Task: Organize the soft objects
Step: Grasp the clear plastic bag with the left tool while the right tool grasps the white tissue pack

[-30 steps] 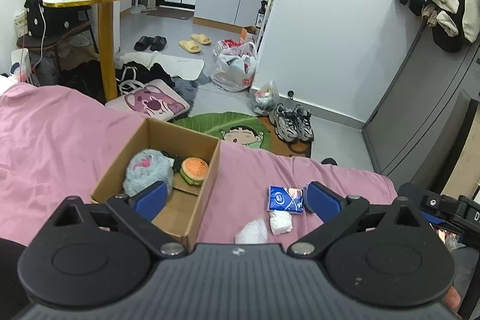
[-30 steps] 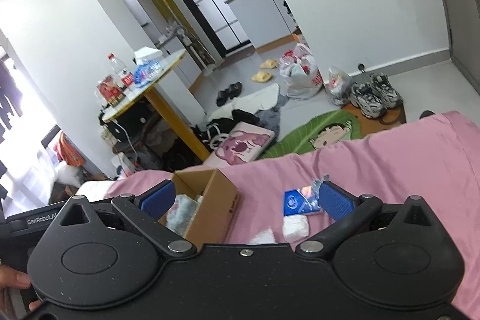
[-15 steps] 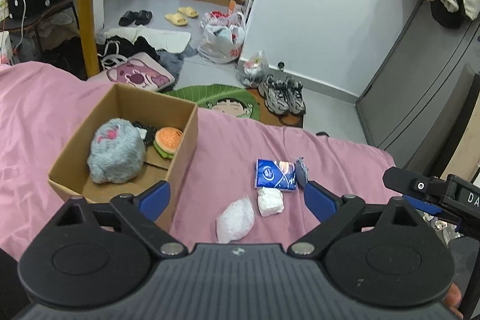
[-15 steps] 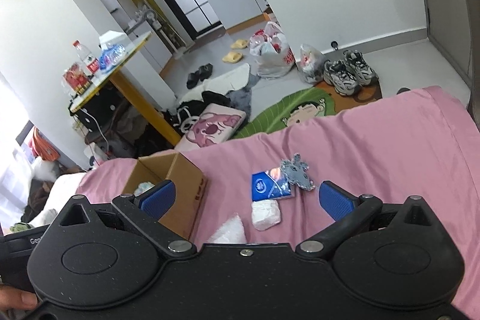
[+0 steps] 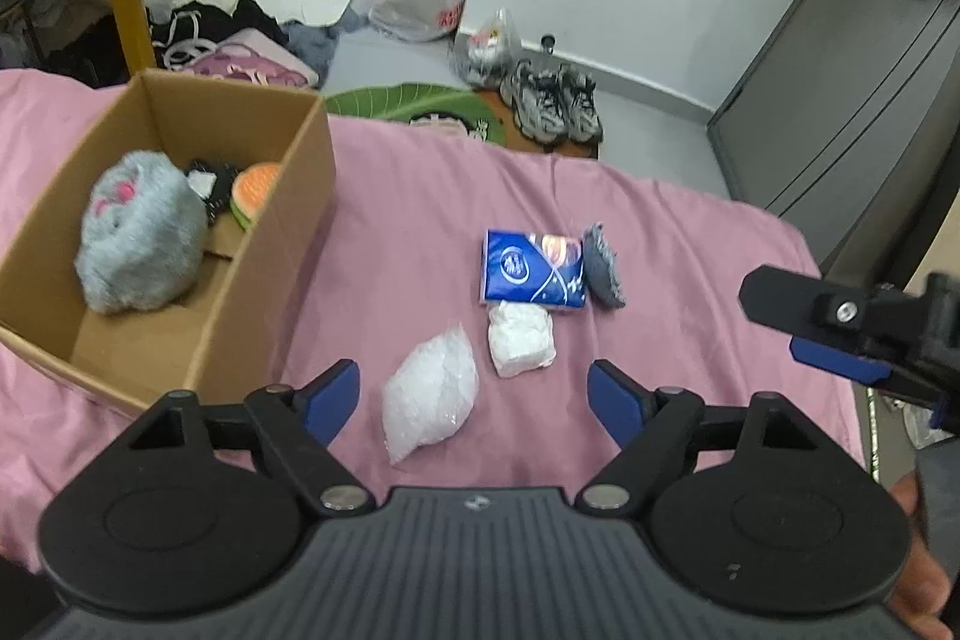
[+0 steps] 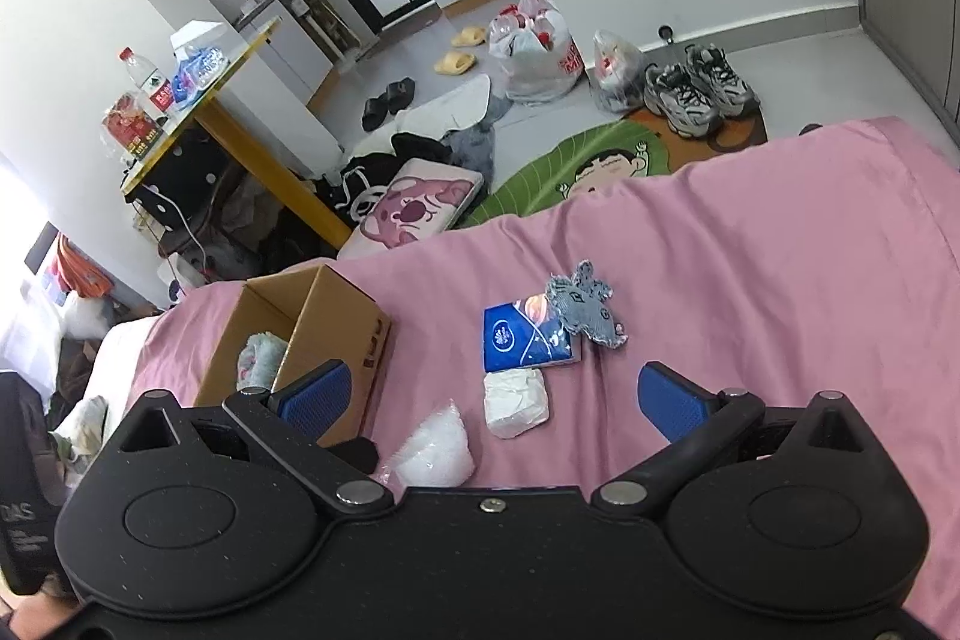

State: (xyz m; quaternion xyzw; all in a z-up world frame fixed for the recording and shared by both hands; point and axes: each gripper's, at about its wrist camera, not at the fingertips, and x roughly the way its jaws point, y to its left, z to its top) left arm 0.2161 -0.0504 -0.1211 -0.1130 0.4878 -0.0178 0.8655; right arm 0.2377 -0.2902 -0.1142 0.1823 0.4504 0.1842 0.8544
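White plastic bag [image 5: 431, 394] between spread left gripper [image 5: 474, 403] fingers (right gripper [image 6: 489, 394] likewise agape)

Both wrist views look down, sharing the pink bed [image 5: 420, 196].

The left claw [image 5: 474, 403] hangs wide open over a clear bag [image 5: 429, 397] on the pink bed [image 5: 690, 244]. Beyond lie a white pack [image 5: 519, 339], a blue pack [image 5: 533, 267] and a grey toy [image 5: 603, 265]; a box [image 5: 264, 280] stands left.
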